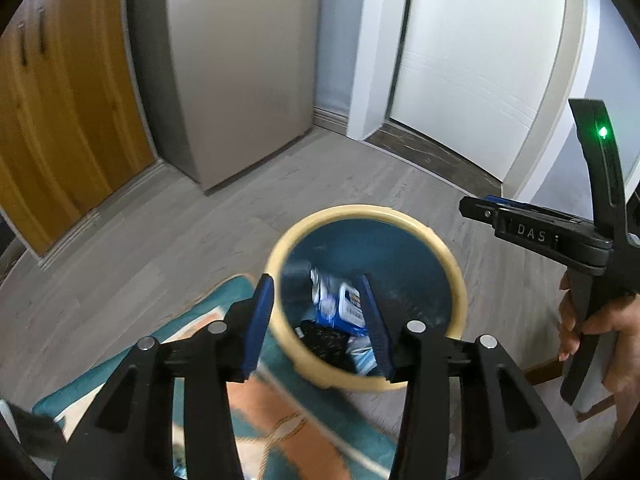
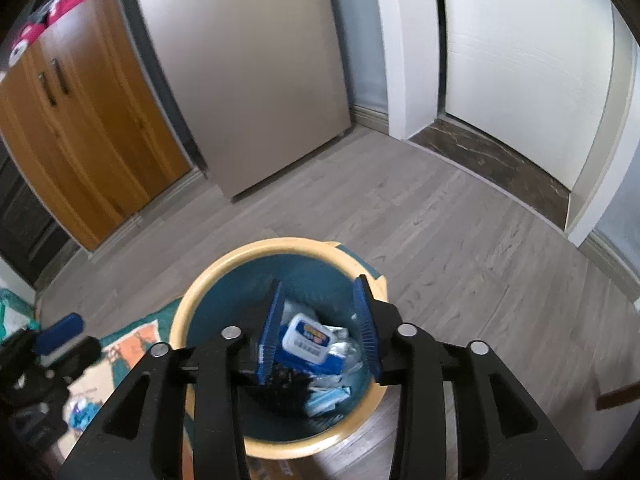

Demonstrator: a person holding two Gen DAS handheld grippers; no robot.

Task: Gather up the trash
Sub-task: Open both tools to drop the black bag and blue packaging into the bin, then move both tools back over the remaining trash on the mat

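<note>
Black-framed left gripper [image 1: 320,320] nearest, blue ribbed pads apart, nothing between; right gripper [image 2: 320,328] likewise parted and empty; both poised above round bin [image 1: 460,280], cream rim, teal inner wall; inside, at 6 o'clock of the opening, blue-white packet [image 2: 306,340], crumpled black wrapper [image 1: 324,340], possibly a mask, blurred; patterned rug [image 1: 280,420] at 7 o'clock.

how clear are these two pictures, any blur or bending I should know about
Left wrist view: the trash bin rim and the rug are smeared by motion blur; fisheye bends the door and cabinet. Right wrist view: milder blur, the wet-wipes pack in the bin is readable as a shape, its print is not; even daylight, dark vignette at the corners.
</note>
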